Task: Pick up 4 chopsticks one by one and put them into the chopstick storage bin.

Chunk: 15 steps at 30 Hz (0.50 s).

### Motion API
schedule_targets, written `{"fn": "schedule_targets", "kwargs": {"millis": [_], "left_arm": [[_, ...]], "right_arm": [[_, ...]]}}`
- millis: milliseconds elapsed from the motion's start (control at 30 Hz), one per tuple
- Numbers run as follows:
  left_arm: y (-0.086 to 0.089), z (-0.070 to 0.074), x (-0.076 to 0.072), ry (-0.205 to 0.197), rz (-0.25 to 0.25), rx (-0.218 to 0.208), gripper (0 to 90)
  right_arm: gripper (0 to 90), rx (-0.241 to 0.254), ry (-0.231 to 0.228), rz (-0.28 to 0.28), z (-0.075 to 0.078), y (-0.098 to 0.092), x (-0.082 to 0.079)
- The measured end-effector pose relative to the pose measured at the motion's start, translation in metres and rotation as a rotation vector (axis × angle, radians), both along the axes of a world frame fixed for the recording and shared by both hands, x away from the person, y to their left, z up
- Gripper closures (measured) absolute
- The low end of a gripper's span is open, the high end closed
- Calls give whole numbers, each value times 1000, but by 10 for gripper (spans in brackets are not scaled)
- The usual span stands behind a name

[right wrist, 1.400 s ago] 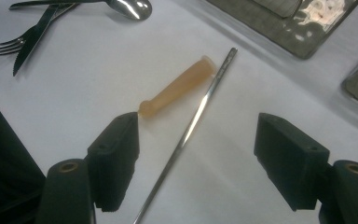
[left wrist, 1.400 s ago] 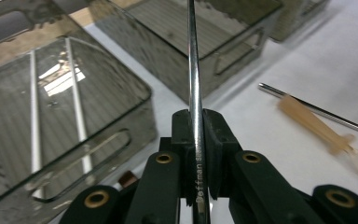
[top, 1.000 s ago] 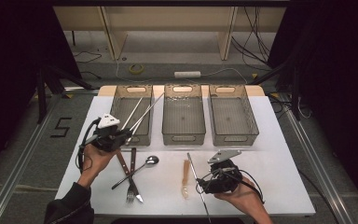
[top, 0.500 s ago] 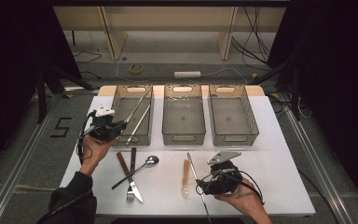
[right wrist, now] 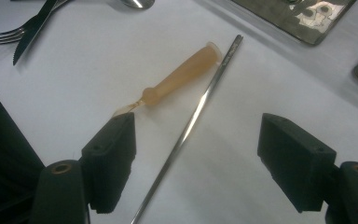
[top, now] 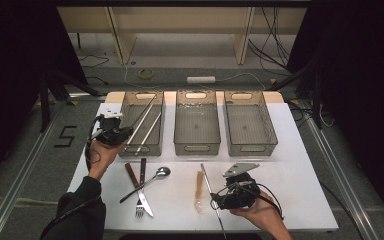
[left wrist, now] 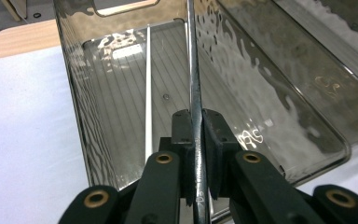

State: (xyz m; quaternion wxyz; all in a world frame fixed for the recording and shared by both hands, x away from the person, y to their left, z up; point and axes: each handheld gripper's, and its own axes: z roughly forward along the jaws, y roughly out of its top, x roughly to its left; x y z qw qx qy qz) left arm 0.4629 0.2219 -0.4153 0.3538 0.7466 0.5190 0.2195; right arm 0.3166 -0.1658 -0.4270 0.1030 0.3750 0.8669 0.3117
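Left tongs (left wrist: pixel 196 154) are clamped on a metal chopstick (left wrist: pixel 194 88), which we see running up from between the pads over the left bin (left wrist: pixel 81 107). From the high view, we see those tongs (top: pixel 125 136) held at the near left corner of that bin (top: pixel 128 107), the gripped chopstick (top: pixel 144 116) slanting across it. A second chopstick (left wrist: pixel 148 93) lies flat on the bin's floor, just beside the held one.

Our right tongs (right wrist: pixel 196 154) stand wide open, gripping nothing, low over the white worktop (right wrist: pixel 242 130). Another metal chopstick (right wrist: pixel 191 121) lies on the worktop between the spread pads, touching neither. Just beside it rests an amber-handled utensil (right wrist: pixel 177 79), its thin end near the left pad.

In the high view, we find the right tongs (top: pixel 219 200) at the near edge of the worktop (top: pixel 290 170). Farther left lie a spoon (top: pixel 152 179), a fork (top: pixel 141 192) and a knife (top: pixel 139 190), the latter two crossing. The middle bin (top: pixel 196 122) and the right bin (top: pixel 250 122) stand beside the left one.
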Motion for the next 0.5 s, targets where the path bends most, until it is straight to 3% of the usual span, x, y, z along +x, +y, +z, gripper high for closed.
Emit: {"fn": "schedule_targets", "kwargs": {"millis": [500], "left_arm": [[-6, -8, 16, 71, 19, 35, 827]], "right_arm": [[290, 0, 3, 7, 0, 0, 0]]}}
